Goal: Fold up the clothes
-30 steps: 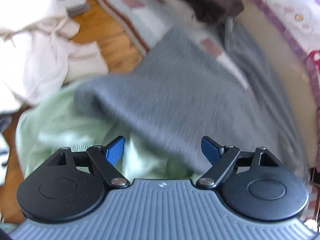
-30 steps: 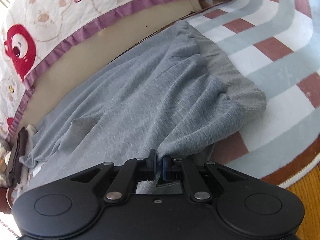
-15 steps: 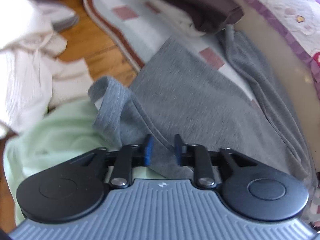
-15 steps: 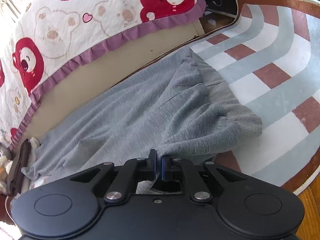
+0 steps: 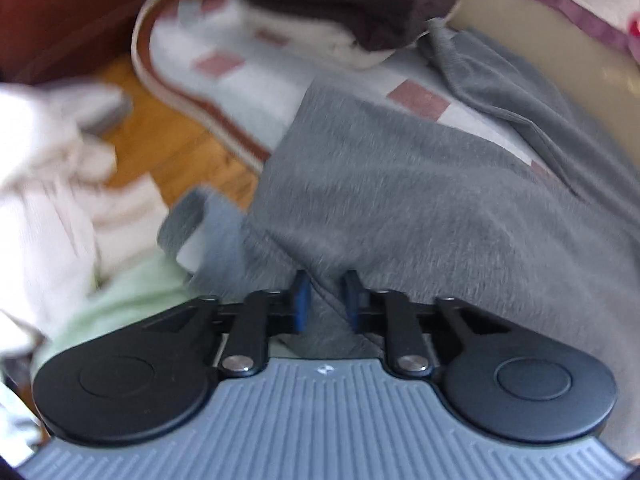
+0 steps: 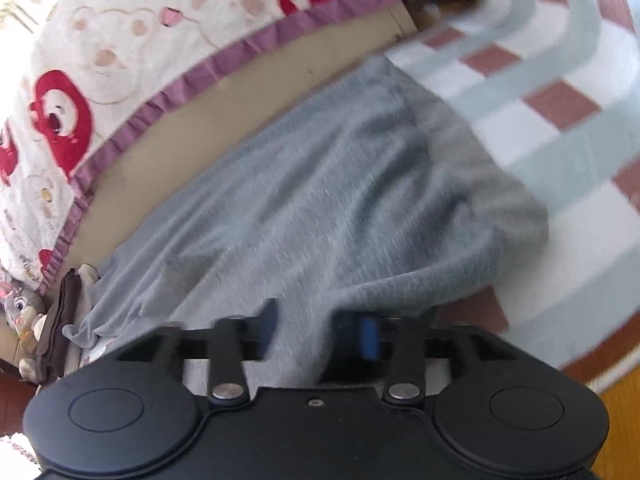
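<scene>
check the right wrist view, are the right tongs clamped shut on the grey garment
No, the right tongs stand open, blue pads apart with the grey garment lying loose between them.

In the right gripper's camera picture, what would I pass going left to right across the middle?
Bear quilt → purple trim → tan strip → grey garment → striped rug.

The garment was plain heather grey. Beneath it, the rug showed pale blue, white and brick-red blocks (brown-bordered). Beside the rug, the quilt was cream with red bears and purple trim.
</scene>
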